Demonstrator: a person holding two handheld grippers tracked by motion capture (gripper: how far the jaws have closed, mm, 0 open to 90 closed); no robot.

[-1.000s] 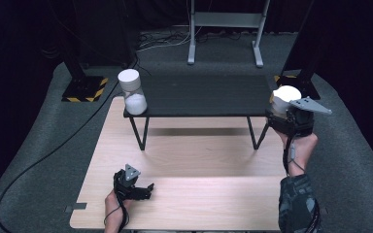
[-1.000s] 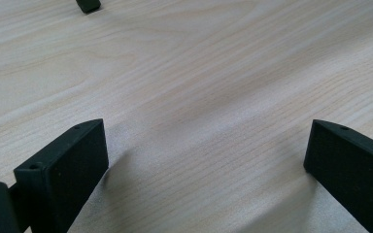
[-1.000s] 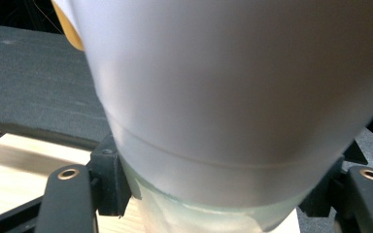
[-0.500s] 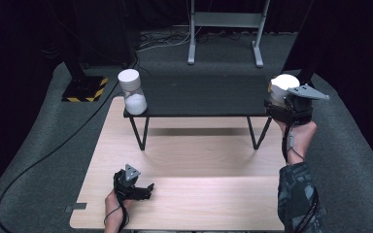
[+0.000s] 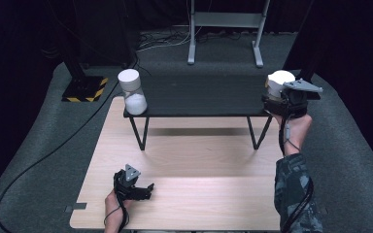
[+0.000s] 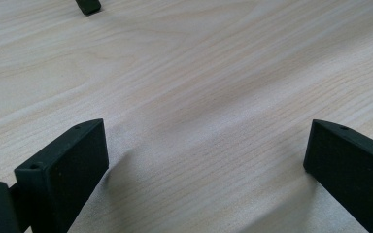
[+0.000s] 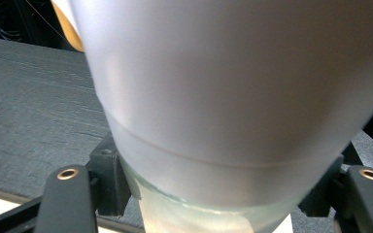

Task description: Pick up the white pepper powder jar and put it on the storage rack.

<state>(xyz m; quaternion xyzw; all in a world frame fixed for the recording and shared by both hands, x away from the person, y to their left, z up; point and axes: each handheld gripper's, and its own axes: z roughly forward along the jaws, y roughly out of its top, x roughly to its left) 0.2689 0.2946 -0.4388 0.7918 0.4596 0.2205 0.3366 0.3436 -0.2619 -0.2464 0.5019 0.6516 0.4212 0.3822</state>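
white-capped jar (image 5: 278, 81) sits clamped in right gripper (image 5: 276, 99) above black shelf (image 5: 199, 97).

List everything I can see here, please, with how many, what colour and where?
Jar: one, clear with a white lid and white contents, left end of the bench.
Second jar: one, white lid, right end of the bench, held between the right gripper's jaws.
Bench: one, black, standing across the far part of the table.
Table: one, light wood.
Floor: grey carpet, a black cable across it.
Stand: one, grey metal, behind.
Left hand-held gripper: black, open, low on the table.
Right hand-held gripper: black, closed on the second jar.
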